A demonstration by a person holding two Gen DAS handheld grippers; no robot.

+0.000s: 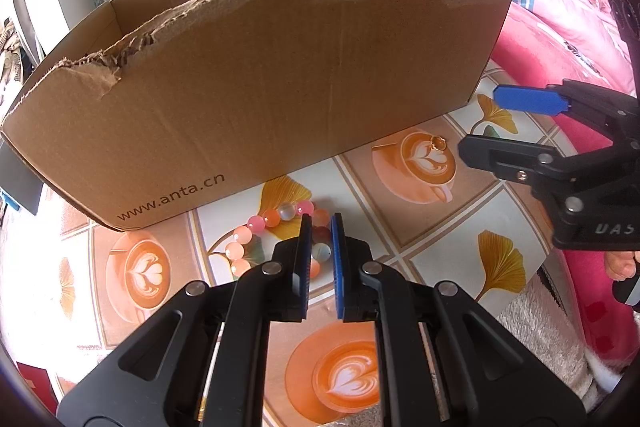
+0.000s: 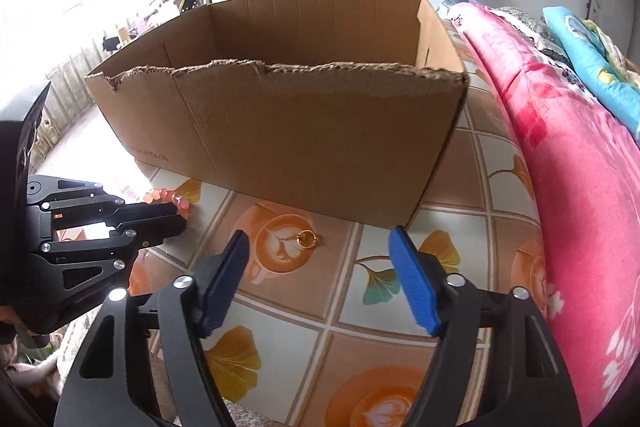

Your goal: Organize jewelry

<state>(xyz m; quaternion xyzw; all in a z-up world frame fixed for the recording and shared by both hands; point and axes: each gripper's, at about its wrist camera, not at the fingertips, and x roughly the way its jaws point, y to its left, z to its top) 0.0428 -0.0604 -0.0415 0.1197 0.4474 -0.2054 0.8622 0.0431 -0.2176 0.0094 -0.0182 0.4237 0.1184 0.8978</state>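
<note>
A: Nearest the lens on the left, the left gripper point(image 1: 321, 223) has its blue pads pinched on the pink and orange bead bracelet point(image 1: 276, 227), a bead caught in the narrow gap between them.

B: And the bracelet rests where?

A: On the tablecloth point(image 1: 432, 227) printed with latte cups and ginkgo leaves, just in front of the torn cardboard box point(image 1: 260, 99) marked www.anta.cn.

B: Further right?

A: A small gold ring point(image 2: 307, 239) lies on a printed cup, near the box's front wall, well apart from the bracelet. The right gripper point(image 2: 318, 243) hangs over it with fingers spread wide, one on either side, touching nothing.

B: Past that?

A: A pink quilt point(image 2: 580, 187) along the table's right edge, with blue bedding behind it.
</note>
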